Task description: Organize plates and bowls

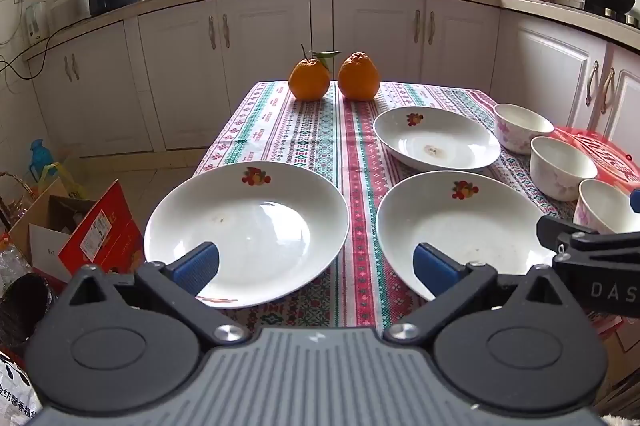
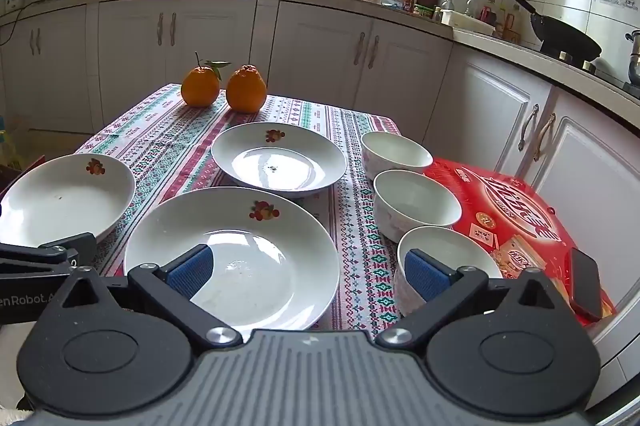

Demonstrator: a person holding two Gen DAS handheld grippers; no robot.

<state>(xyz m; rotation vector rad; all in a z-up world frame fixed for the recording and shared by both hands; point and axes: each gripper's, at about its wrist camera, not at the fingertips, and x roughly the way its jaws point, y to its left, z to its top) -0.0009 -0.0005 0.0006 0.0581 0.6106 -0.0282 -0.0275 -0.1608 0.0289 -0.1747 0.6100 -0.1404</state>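
Observation:
Three white plates with a fruit print lie on the patterned tablecloth: a near left plate (image 1: 248, 230) (image 2: 60, 197), a near middle plate (image 1: 460, 226) (image 2: 236, 258) and a far plate (image 1: 436, 137) (image 2: 280, 157). Three white floral bowls stand in a row along the right edge: far (image 1: 520, 127) (image 2: 394, 153), middle (image 1: 562, 167) (image 2: 414, 203), near (image 1: 604, 205) (image 2: 440, 258). My left gripper (image 1: 316, 266) is open and empty above the near edge, between the two near plates. My right gripper (image 2: 308, 270) is open and empty, between the middle plate and the near bowl.
Two oranges (image 1: 334, 77) (image 2: 224, 89) sit at the table's far edge. A red box (image 2: 516, 222) with a phone (image 2: 586, 284) on it lies right of the bowls. Cardboard boxes (image 1: 80, 238) stand on the floor at left. White kitchen cabinets (image 1: 360, 25) run behind.

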